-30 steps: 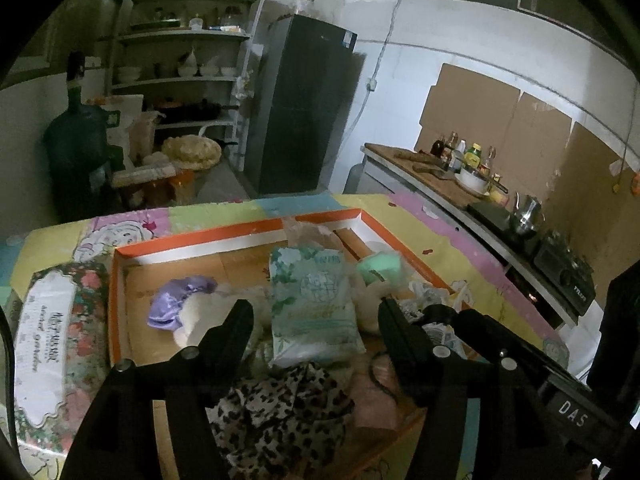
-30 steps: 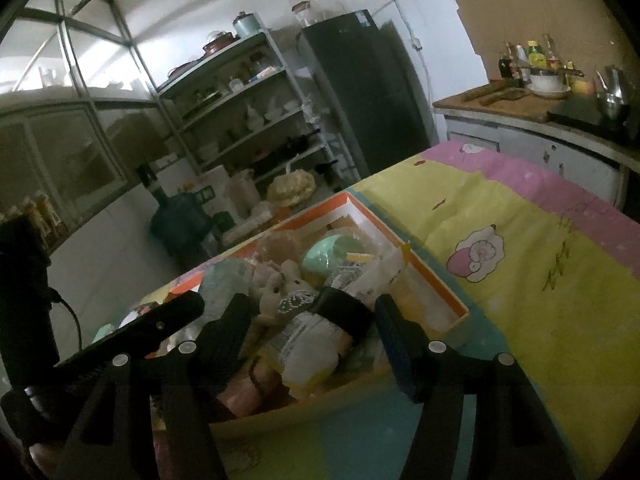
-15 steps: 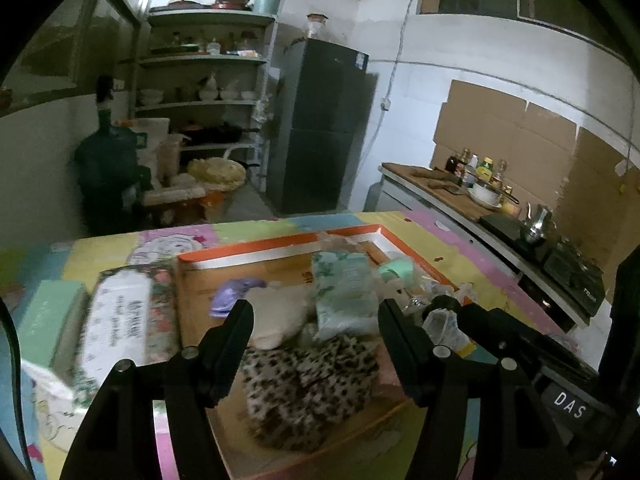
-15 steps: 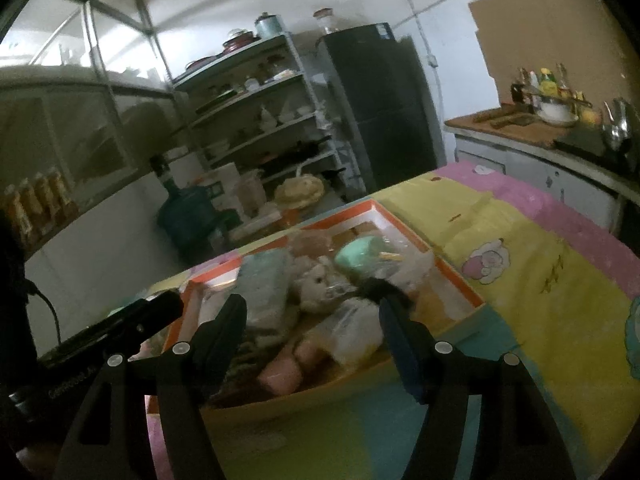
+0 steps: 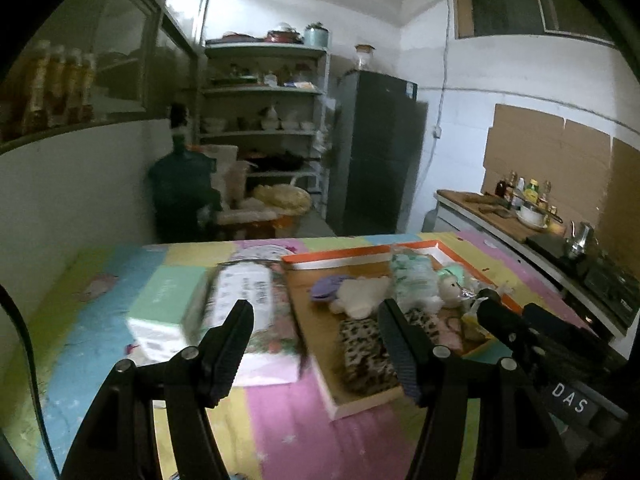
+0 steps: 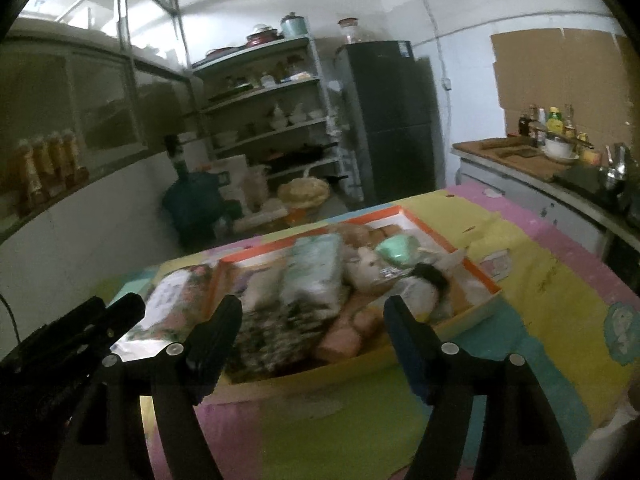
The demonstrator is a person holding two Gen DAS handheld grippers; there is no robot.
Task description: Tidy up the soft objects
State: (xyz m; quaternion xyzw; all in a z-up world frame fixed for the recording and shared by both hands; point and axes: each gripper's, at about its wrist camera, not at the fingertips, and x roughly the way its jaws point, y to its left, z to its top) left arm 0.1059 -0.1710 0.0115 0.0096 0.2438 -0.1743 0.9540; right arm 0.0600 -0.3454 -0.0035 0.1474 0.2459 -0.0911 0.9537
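Note:
An orange-rimmed tray on the table holds several soft things: a leopard-print cloth, a green-white tissue pack, a white plush, a purple piece and a small doll. A floral wipes pack lies left of the tray, beside a mint box. My left gripper hovers open and empty in front of the tray's near left corner. My right gripper hangs before the tray's near edge, its jaws opening with nothing between them.
A patchwork cloth covers the table. A counter with a stove and kettle runs along the right wall. Behind the table stand a dark fridge, shelves and a green water jug.
Both grippers drew back and rose away from the tray, which now looks smaller. The left view swung left, so the wipes pack and mint box came in. The right jaws widened.

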